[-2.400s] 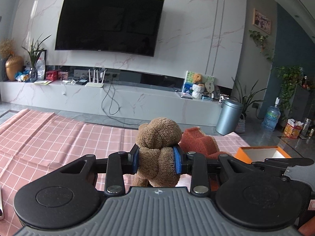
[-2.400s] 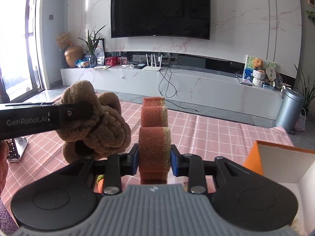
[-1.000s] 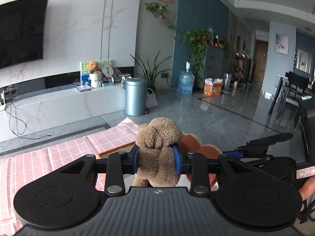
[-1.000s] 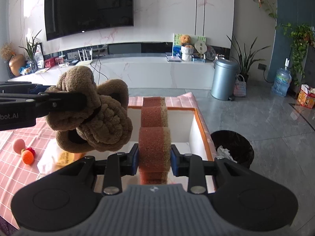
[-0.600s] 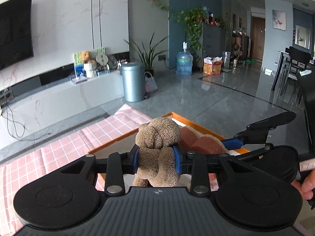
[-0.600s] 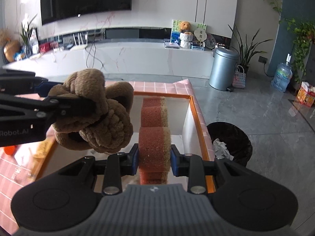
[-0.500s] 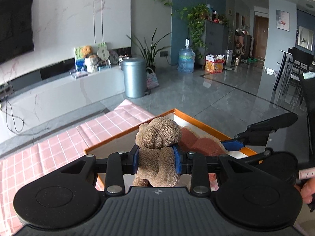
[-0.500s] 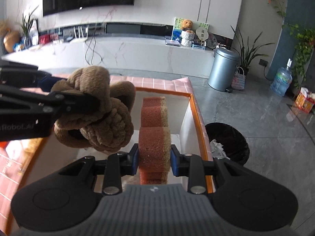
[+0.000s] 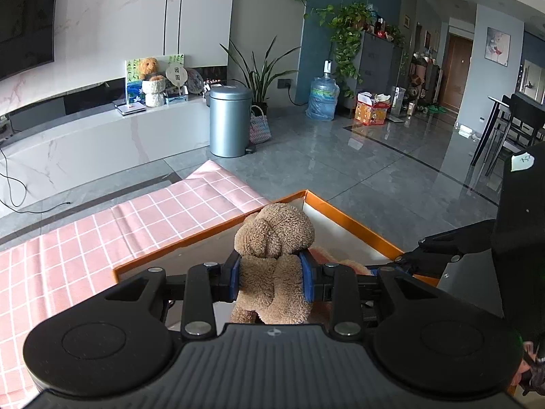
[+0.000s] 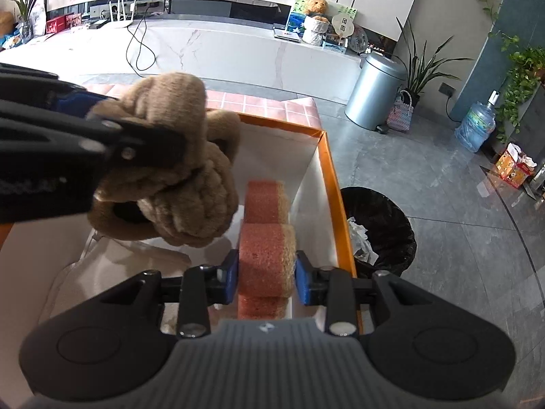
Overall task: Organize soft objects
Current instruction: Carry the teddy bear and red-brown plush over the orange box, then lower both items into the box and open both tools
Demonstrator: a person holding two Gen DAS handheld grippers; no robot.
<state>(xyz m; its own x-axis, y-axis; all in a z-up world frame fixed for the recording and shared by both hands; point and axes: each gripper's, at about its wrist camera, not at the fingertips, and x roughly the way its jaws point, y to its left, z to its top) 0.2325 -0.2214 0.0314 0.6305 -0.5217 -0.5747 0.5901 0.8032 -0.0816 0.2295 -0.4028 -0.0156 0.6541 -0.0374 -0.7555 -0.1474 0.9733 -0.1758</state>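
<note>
A brown knotted plush toy (image 9: pixel 276 238) is clamped between the blue pads of my left gripper (image 9: pixel 270 272), which is shut on it. It hangs over the white, orange-rimmed box (image 9: pixel 344 214). In the right wrist view the plush toy (image 10: pixel 190 197) hovers just left of a rust-red layered sponge (image 10: pixel 265 255). My right gripper (image 10: pixel 265 276) has the sponge between its pads, low inside the box (image 10: pixel 328 170); its jaws are opening, and the pads still touch the sponge's sides. A bit of the sponge (image 9: pixel 323 255) shows behind the toy.
The box sits at the corner of a table with a pink checked cloth (image 9: pixel 136 225). A black waste bin (image 10: pixel 378 231) stands on the floor right beside the box. A silver bin (image 9: pixel 230 119) stands farther off by the white TV bench.
Both grippers have swung from facing the TV wall to over the box and sunk toward it. The sponge is now down between the box walls, and the right pads have eased a little.
</note>
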